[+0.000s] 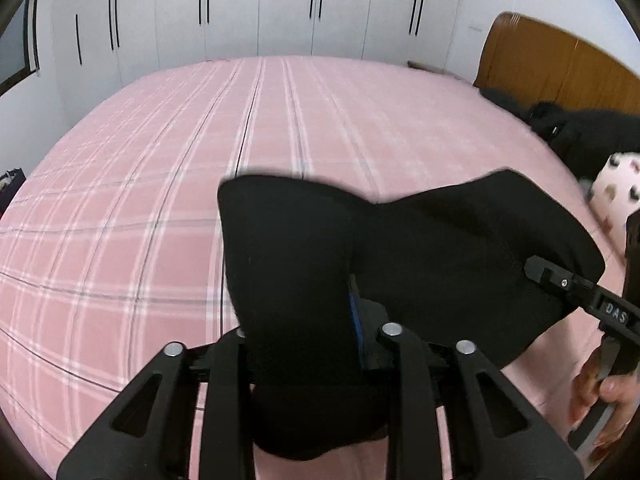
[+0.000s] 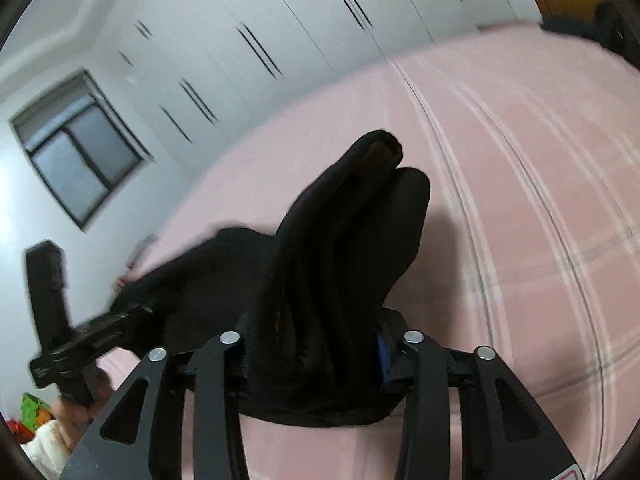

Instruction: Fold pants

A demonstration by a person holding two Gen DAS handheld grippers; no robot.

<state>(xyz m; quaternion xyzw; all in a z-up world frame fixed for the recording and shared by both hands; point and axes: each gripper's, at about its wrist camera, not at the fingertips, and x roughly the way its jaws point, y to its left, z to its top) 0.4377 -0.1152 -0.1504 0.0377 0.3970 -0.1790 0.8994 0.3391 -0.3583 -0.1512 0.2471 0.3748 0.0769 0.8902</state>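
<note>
Pants [image 1: 420, 248], black and bunched, hung in the air over the pink checked bed [image 1: 160, 200] rather than lying on it. In the left wrist view a thick fold of the cloth ran up between the fingers of the left gripper [image 1: 304, 344], and the rest swung across to the right gripper [image 1: 560, 284], which came in from the side nearest the wooden headboard [image 1: 560, 60]. In the right wrist view the same cloth stood in several stacked layers between the fingers of the right gripper [image 2: 316, 344].

Each gripper had cloth between its fingers, but the cloth hid the pads, so I could not tell whether either was clamped on the pants or slack around them.

Judged from the layering, some folding seemed to be done already, since the cloth was doubled more than once. The bundle had not yet been set down on the bed, and nothing showed a flat, squared shape. Laying it down and smoothing it, and perhaps one more fold, appeared to be left.

Beyond the bed stood the white wardrobe [image 1: 260, 8]. By the headboard lay dark clothes [image 1: 592, 128] and a spotted pillow [image 1: 616, 188].
</note>
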